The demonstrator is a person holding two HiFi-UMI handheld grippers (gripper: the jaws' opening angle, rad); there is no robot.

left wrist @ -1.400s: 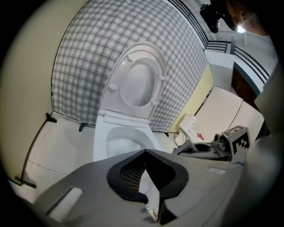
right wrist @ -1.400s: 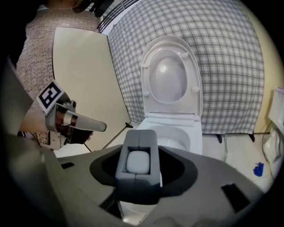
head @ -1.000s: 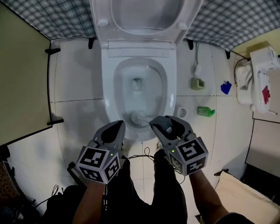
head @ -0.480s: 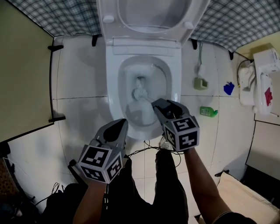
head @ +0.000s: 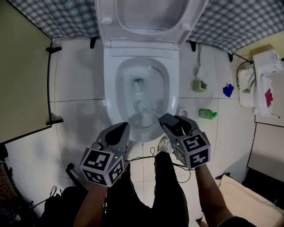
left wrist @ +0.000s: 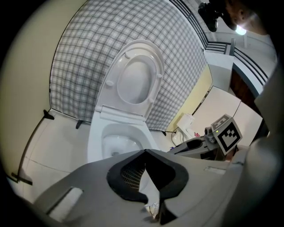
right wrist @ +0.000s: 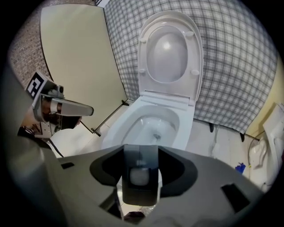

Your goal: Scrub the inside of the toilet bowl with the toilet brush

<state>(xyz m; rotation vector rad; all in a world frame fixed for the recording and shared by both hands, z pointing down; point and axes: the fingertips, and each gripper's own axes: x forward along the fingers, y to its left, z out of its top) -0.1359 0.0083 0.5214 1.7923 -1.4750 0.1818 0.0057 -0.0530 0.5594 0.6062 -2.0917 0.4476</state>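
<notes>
Since a moment ago, your right tongs (head: 171, 120) have drifted down and to the right in the head view. The head of the toilet brush (head: 143, 105) has slid back from the drain toward the middle of the toilet bowl (head: 116, 88). Your left tongs (head: 120, 127) have hardly shifted.

Your right tongs are clamped on the dark handle of the brush, which fills the gap between their jaws in the right gripper view. The handle slants down and away from them, over the near rim and into the bowl. Your left tongs are closed with nothing in them, and they hover just outside the near left rim, apart from the porcelain.

Beyond the tongs, the white brush head rests low inside the bowl, just in front of the drain opening. The seat and lid (head: 148, 13) stand raised against a checked wall. A green bottle (head: 207, 114) lies on the tiled floor (head: 75, 88) to the right.

Scrubbing looks under way but not finished. The pictures do not show which parts of the bowl are already clean, so the side walls and the area under the rim probably still need passes.
</notes>
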